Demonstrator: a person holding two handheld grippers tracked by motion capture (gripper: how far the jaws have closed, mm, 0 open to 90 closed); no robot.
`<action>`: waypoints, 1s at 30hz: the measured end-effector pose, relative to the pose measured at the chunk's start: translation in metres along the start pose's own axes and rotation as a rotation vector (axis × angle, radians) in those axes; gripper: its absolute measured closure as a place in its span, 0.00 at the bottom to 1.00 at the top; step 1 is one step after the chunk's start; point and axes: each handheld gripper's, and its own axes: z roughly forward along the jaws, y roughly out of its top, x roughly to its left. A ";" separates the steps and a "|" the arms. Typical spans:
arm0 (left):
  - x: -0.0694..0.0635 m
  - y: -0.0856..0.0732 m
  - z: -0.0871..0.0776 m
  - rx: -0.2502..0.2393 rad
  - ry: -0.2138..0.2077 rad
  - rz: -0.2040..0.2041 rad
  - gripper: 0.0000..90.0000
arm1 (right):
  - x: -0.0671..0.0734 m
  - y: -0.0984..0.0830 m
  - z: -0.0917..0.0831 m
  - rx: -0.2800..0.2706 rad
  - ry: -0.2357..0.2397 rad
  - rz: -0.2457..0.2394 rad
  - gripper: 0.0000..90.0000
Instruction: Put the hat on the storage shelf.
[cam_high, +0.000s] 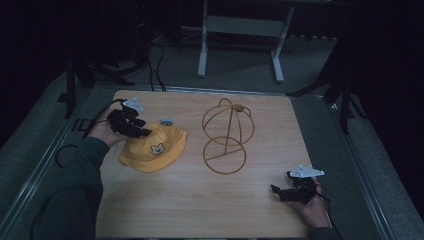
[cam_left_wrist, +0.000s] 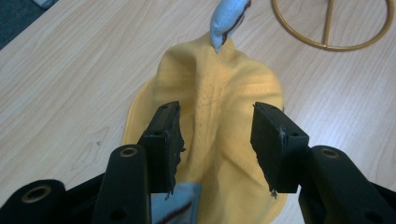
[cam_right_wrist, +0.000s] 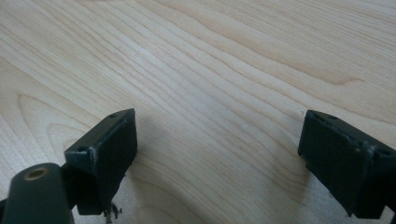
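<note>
A yellow child's hat (cam_high: 154, 149) with a small bear face and light-blue ear tabs lies on the wooden table (cam_high: 200, 200), left of centre. My left gripper (cam_high: 143, 131) sits at the hat's upper left edge, open, its jaws straddling a raised fold of the yellow fabric (cam_left_wrist: 217, 116) without closing on it. A gold wire hat stand (cam_high: 226, 136) with a round base is upright just right of the hat; its base ring (cam_left_wrist: 331, 28) shows at the top of the left gripper view. My right gripper (cam_high: 281, 186) rests open near the table's front right, over bare wood (cam_right_wrist: 210, 93).
A white-legged table frame (cam_high: 240, 40) stands on the grey floor beyond the table. Black cables (cam_high: 155, 65) and dark stand legs lie at the far left and right. A metal rail borders the table sides.
</note>
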 end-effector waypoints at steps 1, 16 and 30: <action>0.001 0.000 0.002 0.009 0.000 -0.001 0.58 | 0.000 0.000 0.000 0.000 0.000 0.000 0.13; 0.000 0.009 0.021 0.098 -0.014 0.019 0.73 | 0.000 0.000 0.000 0.000 0.000 0.000 0.13; -0.004 0.010 0.004 0.098 -0.008 0.035 0.91 | 0.000 0.000 0.000 0.000 0.000 0.000 0.13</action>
